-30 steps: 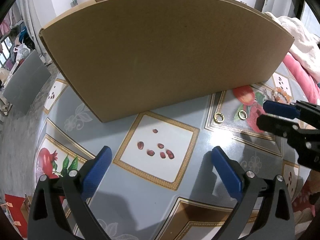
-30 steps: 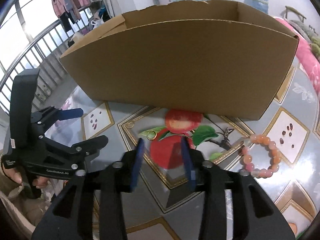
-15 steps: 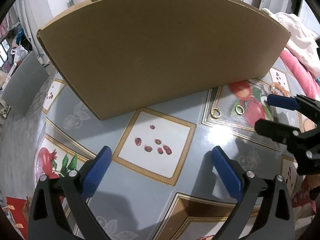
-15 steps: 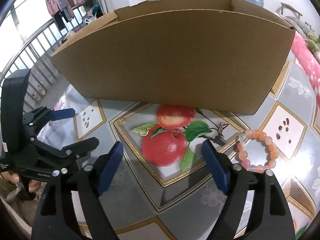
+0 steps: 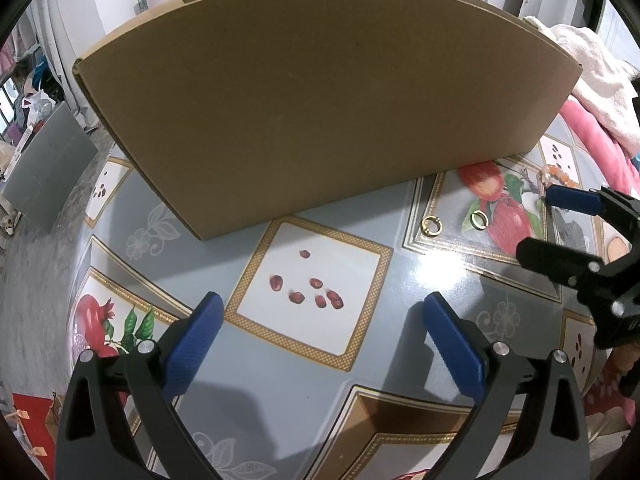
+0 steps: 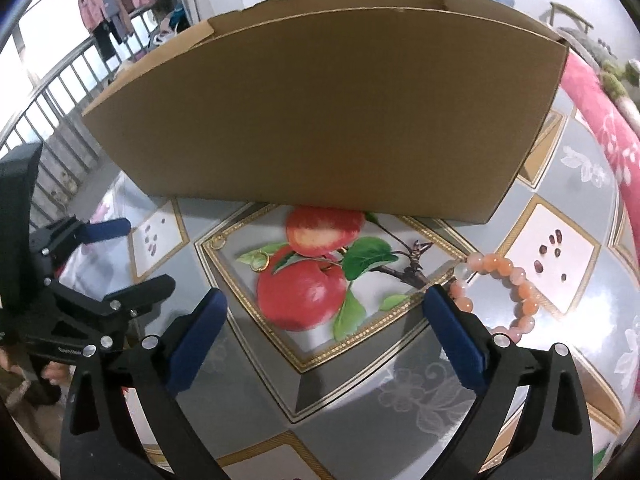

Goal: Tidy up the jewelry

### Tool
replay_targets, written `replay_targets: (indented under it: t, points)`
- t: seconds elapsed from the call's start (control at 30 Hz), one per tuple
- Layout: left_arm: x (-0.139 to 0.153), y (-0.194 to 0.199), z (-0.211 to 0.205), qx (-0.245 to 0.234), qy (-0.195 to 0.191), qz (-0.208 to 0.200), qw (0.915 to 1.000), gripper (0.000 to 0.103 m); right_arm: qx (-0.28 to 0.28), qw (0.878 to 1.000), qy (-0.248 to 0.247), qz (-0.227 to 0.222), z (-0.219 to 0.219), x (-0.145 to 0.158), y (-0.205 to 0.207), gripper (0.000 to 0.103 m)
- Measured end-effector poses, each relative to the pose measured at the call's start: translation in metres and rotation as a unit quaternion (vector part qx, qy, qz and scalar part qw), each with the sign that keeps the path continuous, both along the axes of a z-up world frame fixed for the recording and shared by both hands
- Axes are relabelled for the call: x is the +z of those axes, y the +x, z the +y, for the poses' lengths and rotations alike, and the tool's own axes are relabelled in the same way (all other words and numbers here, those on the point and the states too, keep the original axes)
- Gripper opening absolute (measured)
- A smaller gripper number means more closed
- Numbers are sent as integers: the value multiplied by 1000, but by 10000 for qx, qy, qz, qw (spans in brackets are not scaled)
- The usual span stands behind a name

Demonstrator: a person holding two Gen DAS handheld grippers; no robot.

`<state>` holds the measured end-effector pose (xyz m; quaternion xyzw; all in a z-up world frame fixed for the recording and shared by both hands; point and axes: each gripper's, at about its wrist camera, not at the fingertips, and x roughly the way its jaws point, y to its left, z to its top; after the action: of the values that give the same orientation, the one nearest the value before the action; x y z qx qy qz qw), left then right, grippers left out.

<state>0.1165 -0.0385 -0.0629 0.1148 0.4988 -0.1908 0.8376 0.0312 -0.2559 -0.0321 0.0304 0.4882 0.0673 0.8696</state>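
Your right claw (image 6: 322, 312) has just been opening wide, nothing between; pink beaded bracelet (image 6: 506, 280) at right; left claw (image 5: 320, 320) wide, empty.

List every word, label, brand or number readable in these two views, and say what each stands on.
Left gripper, small white lettering on its black body: too blurred to read.
Cardboard box: no print on its visible faces.
Tablecloth: fruit and seed pictures only, no words.
Nothing else carries readable text.

2 rings (image 6: 259, 261), 1 bracelet (image 6: 505, 285), 1 box (image 6: 328, 116)
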Motion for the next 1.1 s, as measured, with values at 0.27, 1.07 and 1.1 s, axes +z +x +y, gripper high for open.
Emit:
replay_targets:
  t: [0.27,1.07,1.1]
  points:
    - [0,0,1,-40,-9,-14,10000,98,-24,9997,135,-189,-2,0,-5,95]
    - [1,-1,4,-39,-27,-47,10000,98,-129,9977,638,-176,-32,6,-11,74]
    - [1,0,4,-43,-27,-48,10000,98,-103,9976,653,-197,-32,7,-10,72]
